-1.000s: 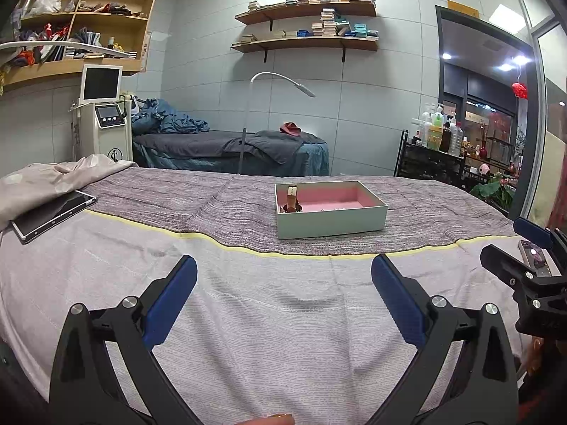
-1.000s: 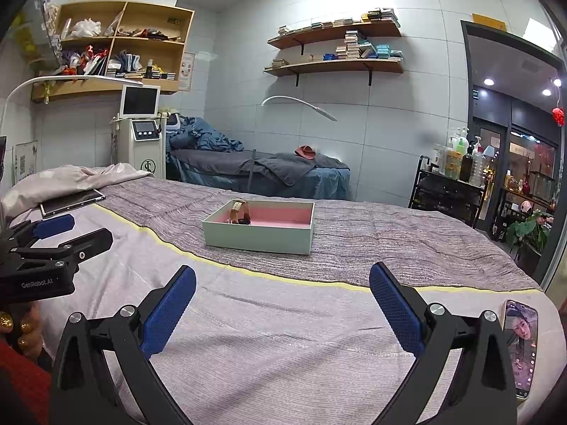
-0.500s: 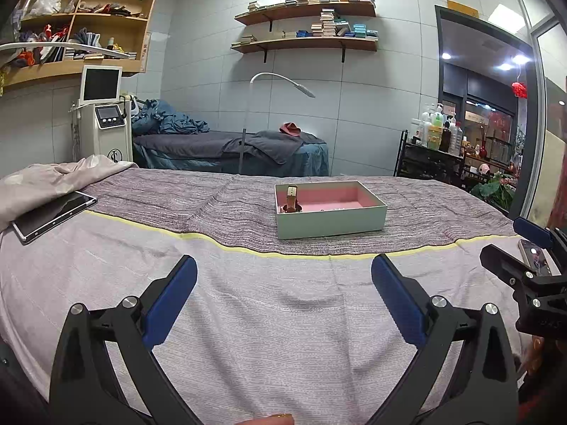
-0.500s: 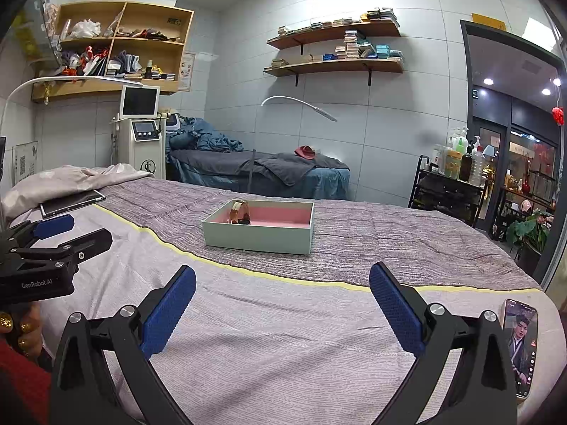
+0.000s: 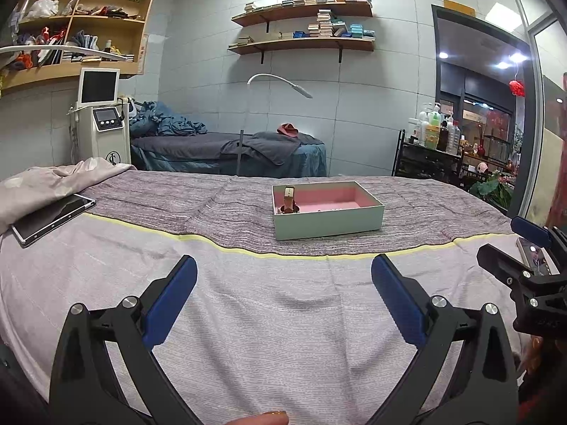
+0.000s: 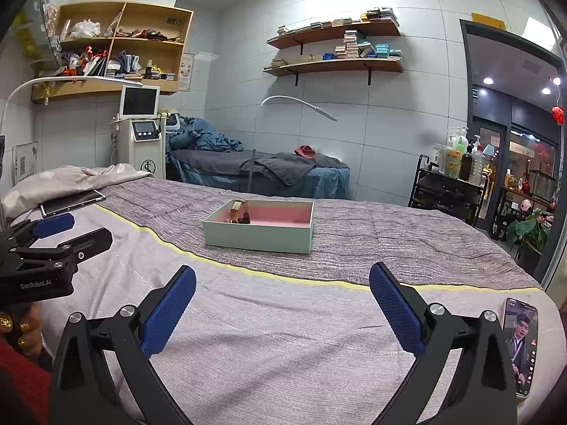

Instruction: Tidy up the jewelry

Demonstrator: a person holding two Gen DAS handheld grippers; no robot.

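A pale green box with a pink lining sits on the grey-striped blanket in the middle of the bed. A brown-strapped watch stands inside it at its left end. A few small items lie on the pink floor, too small to tell. My left gripper is open and empty, held low over the near part of the bed, well short of the box. My right gripper is open and empty too, beside it to the right. Each gripper shows at the edge of the other's view.
A tablet lies at the bed's left side by a crumpled sheet. A lit phone lies at the bed's near right edge. Behind stand a second bed, a white machine, a floor lamp, wall shelves and a bottle cart.
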